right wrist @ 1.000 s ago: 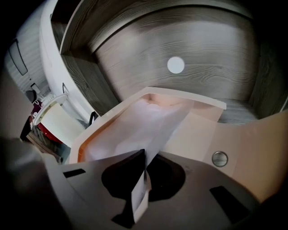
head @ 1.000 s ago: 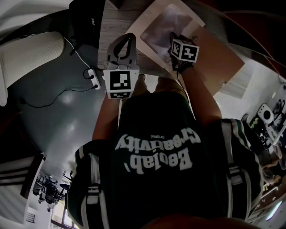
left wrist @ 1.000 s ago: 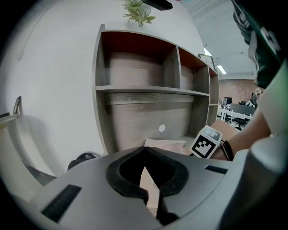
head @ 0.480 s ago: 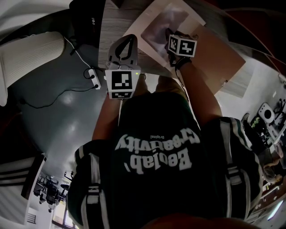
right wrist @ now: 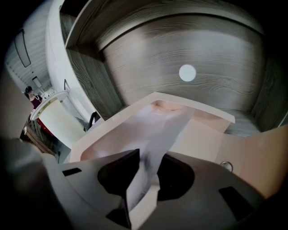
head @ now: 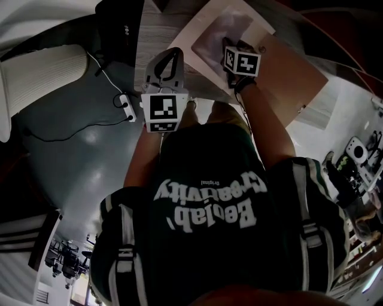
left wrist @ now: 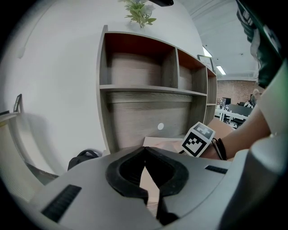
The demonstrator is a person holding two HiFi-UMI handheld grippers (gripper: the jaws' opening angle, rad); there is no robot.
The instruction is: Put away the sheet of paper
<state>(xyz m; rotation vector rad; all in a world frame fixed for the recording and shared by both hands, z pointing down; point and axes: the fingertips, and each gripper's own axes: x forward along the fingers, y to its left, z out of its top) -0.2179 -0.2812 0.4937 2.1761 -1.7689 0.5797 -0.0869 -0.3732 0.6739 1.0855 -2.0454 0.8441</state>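
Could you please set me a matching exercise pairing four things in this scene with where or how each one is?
Things
1. sheet of paper
2. left gripper
3. plant
4. power strip

Places or states
A. on the floor beside the desk
B. on top of the shelf unit
C. between the right gripper's parted jaws
D. shut, holding nothing

Pairs: 1-C, 2-D, 3-B, 4-A.

The right gripper's jaws have just been opening, the sheet between them.

sheet of paper [right wrist: 157, 130]: thin, translucent, smooth | folder [right wrist: 211, 143]: smooth matt card | shelf panel [right wrist: 148, 58]: matt wood grain
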